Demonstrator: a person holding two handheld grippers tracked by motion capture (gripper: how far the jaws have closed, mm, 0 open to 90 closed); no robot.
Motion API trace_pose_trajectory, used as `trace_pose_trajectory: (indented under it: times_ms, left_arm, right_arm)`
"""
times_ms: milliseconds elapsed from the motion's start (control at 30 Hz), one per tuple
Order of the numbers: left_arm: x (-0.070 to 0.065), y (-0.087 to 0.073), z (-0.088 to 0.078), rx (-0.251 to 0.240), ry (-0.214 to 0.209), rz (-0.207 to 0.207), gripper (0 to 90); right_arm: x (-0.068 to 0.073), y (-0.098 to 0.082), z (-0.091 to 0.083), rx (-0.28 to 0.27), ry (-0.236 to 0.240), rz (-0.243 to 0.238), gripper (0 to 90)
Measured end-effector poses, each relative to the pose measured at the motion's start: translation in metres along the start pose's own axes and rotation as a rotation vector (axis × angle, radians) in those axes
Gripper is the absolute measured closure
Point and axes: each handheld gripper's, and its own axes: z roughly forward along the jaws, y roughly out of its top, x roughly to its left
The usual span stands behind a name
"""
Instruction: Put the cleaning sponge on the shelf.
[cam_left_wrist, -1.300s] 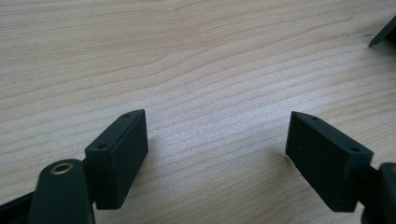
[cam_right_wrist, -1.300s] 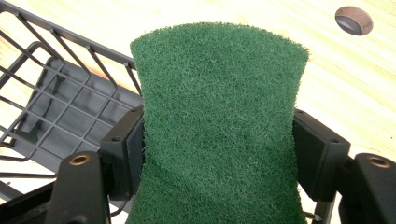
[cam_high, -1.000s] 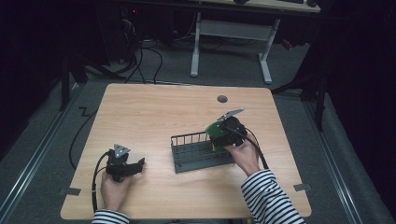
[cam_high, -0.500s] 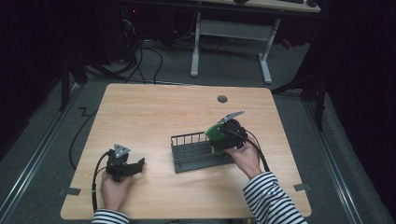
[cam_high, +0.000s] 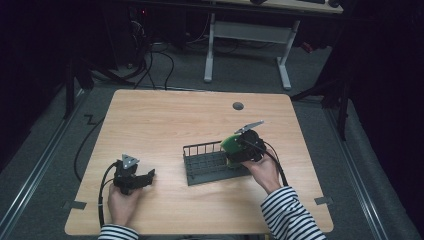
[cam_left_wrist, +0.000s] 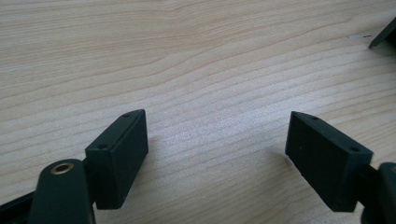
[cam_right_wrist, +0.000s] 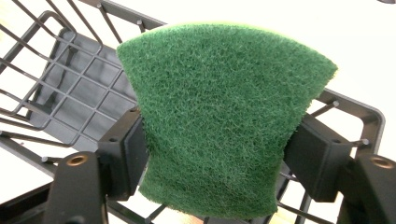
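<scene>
A green scouring sponge (cam_right_wrist: 224, 116) is pinched between the two black jaws of my right gripper (cam_right_wrist: 212, 154), which bow its sides inward. In the high view my right gripper (cam_high: 239, 150) holds the sponge (cam_high: 230, 144) over the right end of a dark wire rack (cam_high: 210, 165) on the wooden table. The rack's grid floor (cam_right_wrist: 79, 100) shows behind the sponge. My left gripper (cam_high: 145, 177) rests low at the table's front left, and in its own view my left gripper (cam_left_wrist: 217, 154) stands open over bare wood.
The wooden table (cam_high: 165, 125) has a small round grommet (cam_high: 238, 106) near its far edge. A dark corner of the rack (cam_left_wrist: 383, 35) shows at the upper right of the left gripper view. Cables trail off the table's left side.
The right gripper with the sponge has dipped slightly lower and leftward over the rack's right end. The left gripper has stayed put.
</scene>
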Motion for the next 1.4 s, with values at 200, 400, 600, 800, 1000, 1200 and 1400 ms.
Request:
trace_pose_trajectory:
  times_ms: [200, 400, 600, 800, 1000, 1200, 1400]
  left_arm:
    - [0.0, 0.0, 0.0, -0.001, 0.0, -0.001, 21.5]
    - [0.0, 0.0, 0.0, -0.001, 0.0, -0.001, 21.5]
    - [0.0, 0.0, 0.0, -0.001, 0.0, 0.0, 21.5]
    - [0.0, 0.0, 0.0, 0.001, 0.003, 0.002, 21.6]
    - [0.0, 0.0, 0.0, 0.001, 0.003, 0.002, 21.6]
    - [-0.001, 0.0, 0.0, 0.001, 0.006, 0.004, 21.6]
    - [-0.001, 0.0, 0.0, 0.003, 0.009, 0.008, 21.7]
  right_arm:
    - [-0.001, -0.001, -0.003, -0.014, 0.002, 0.002, 19.9]
    - [-0.004, -0.004, -0.012, -0.045, 0.006, 0.013, 18.0]
    - [-0.011, -0.01, -0.032, -0.118, 0.002, 0.024, 18.6]
    - [-0.025, -0.023, -0.051, -0.164, -0.016, 0.053, 19.7]
    - [-0.041, -0.042, -0.065, -0.198, -0.025, 0.112, 21.2]
    - [-0.056, -0.064, -0.072, -0.226, -0.031, 0.165, 22.7]
    - [-0.067, -0.084, -0.076, -0.243, -0.035, 0.214, 23.1]
